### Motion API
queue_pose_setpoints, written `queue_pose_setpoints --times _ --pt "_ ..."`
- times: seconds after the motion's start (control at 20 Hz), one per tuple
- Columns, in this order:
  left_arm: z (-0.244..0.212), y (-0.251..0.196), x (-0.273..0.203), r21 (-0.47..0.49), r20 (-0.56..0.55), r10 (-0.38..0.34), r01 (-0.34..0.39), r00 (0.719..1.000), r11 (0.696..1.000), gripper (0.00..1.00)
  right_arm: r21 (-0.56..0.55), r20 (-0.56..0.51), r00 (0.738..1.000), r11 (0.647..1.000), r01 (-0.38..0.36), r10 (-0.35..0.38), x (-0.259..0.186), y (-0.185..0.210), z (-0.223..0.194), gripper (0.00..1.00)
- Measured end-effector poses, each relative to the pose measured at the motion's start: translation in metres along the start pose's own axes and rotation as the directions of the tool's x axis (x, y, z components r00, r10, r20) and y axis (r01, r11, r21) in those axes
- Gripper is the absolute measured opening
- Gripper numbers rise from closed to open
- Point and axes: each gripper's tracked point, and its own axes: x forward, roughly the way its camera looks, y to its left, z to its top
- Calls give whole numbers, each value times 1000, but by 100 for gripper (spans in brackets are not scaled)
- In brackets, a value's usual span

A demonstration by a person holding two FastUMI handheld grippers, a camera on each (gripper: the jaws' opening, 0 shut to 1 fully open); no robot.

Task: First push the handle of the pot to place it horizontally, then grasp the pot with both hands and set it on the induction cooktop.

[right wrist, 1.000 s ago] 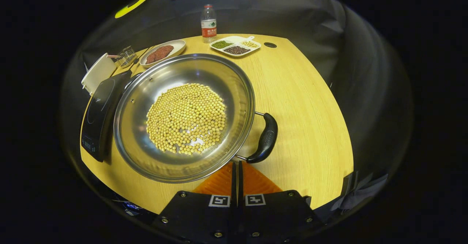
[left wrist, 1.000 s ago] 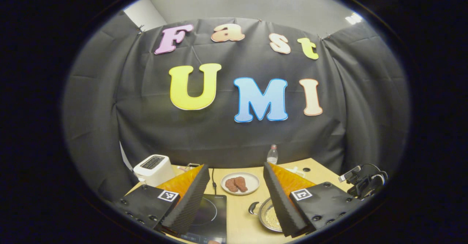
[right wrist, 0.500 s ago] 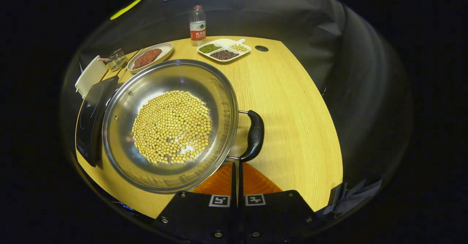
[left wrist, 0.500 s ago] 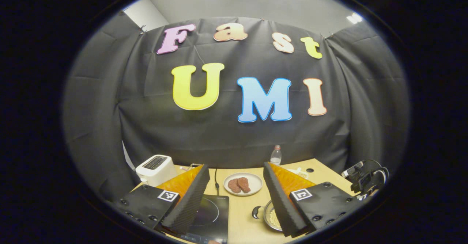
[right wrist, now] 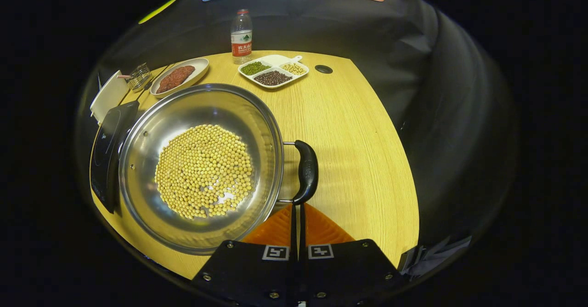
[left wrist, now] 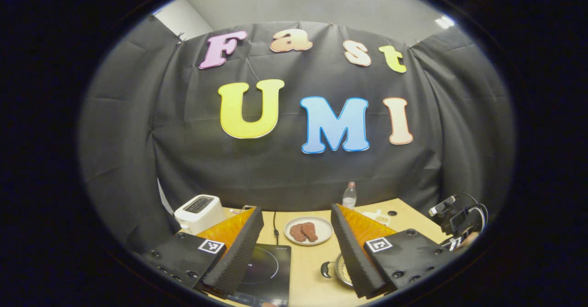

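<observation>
Meanwhile, the pot [right wrist: 202,169] is being turned: its handle [right wrist: 307,173], lately skewed toward 5 o'clock, is being squared by the pressed-together right claw [right wrist: 297,206]; the left claw [left wrist: 296,233] is being held spread.

My pot [right wrist: 151,127] is shiny silver with yellow beans [right wrist: 204,170] and a black handle [right wrist: 307,171]. Cooktop [right wrist: 104,153] black, table [right wrist: 358,141] light wood grain, toaster [left wrist: 200,211] white, far bottle [right wrist: 241,36] red label.

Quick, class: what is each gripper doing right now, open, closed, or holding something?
Left gripper: jaws open, holding nothing.
Right gripper: jaws closed, empty, tips at the pot handle.
</observation>
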Motion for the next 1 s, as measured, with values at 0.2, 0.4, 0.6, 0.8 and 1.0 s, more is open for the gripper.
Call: queue_pose_setpoints --times 0.2,0.4,0.6,0.8,1.0 --pt "-1 5 -6 -3 2 -2 2 1000 1000 95 8 21 1000 1000 9 -9 2 -2 8 1" --pt "-8 3 -13 -12 -3 -33 33 999 999 94 4 81 995 999 52 -53 -14 -11 17 1" --pt "-16 -1 -17 -28 -6 -90 90 996 996 96 47 169 985 999 17 -25 -47 0 20 1" --pt "-34 -14 -16 -56 -44 -158 155 987 986 97 110 258 966 993 -44 14 -83 12 24 65" --pt "-50 -27 -7 -64 -92 -200 195 975 979 94 157 302 953 987 -35 -14 -100 8 26 94"
